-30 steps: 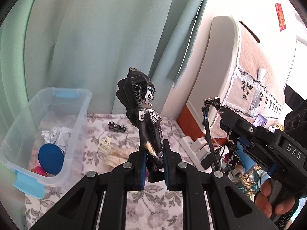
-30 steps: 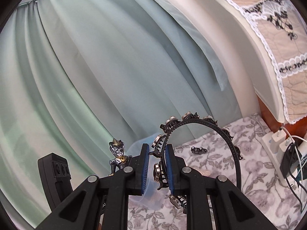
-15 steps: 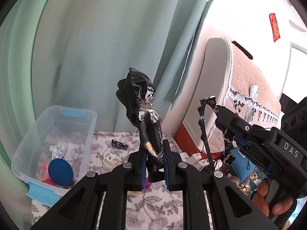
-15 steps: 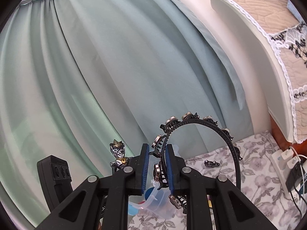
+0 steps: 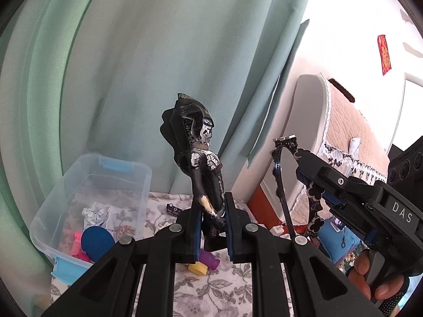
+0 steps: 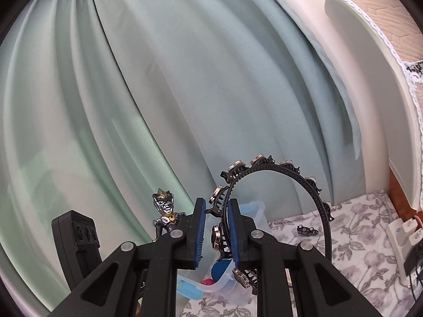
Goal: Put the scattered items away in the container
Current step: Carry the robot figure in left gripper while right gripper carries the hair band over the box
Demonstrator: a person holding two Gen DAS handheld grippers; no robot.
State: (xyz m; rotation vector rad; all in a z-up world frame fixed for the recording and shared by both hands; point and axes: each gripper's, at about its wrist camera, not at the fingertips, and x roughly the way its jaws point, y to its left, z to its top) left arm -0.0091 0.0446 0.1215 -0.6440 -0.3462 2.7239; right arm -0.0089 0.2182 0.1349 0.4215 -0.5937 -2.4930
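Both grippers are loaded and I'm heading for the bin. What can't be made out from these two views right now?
- Left wrist view: the figurine's legs and feet, hidden between the left gripper's fingers.
- Left wrist view: the bin's near corner and part of its contents, covered by the gripper frame.
- Right wrist view: most of the bin, behind the right gripper and headband.
- Both views: the small dark item on the floral cloth, too small to identify.

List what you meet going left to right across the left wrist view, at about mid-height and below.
Clear plastic bin → black action figure clamped in the left gripper → black headband → right gripper gripping it → the person's hand on its handle.
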